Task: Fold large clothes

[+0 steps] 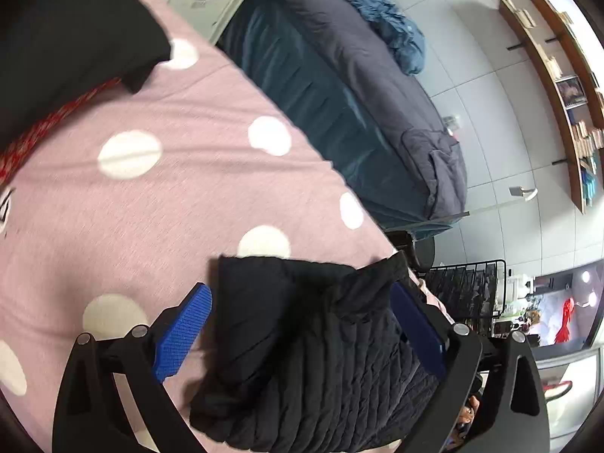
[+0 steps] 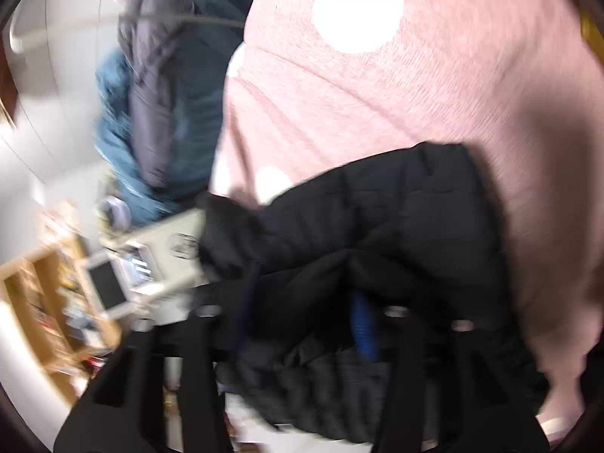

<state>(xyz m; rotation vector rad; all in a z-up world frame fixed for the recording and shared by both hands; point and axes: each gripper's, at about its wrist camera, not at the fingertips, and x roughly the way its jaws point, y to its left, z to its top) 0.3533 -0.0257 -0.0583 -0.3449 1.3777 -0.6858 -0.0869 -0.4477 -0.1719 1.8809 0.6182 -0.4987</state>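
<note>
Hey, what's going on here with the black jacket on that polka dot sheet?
A person holding a claw in each hand is folding a black quilted jacket on a pink sheet with white dots. The left claw stands wide open, its blue pads on either side of the jacket without pressing it. The right claw is blurred; the jacket bunches between its fingers, and its grip cannot be told. A dark blue and grey duvet lies beyond the sheet.

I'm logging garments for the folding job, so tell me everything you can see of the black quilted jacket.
The black quilted jacket looks like thin, padded, matte fabric stitched in narrow channels. It lies crumpled and bunched, not flat, on the pink polka-dot cover near its edge. The left gripper's blue fingers stand open either side of it.
</note>
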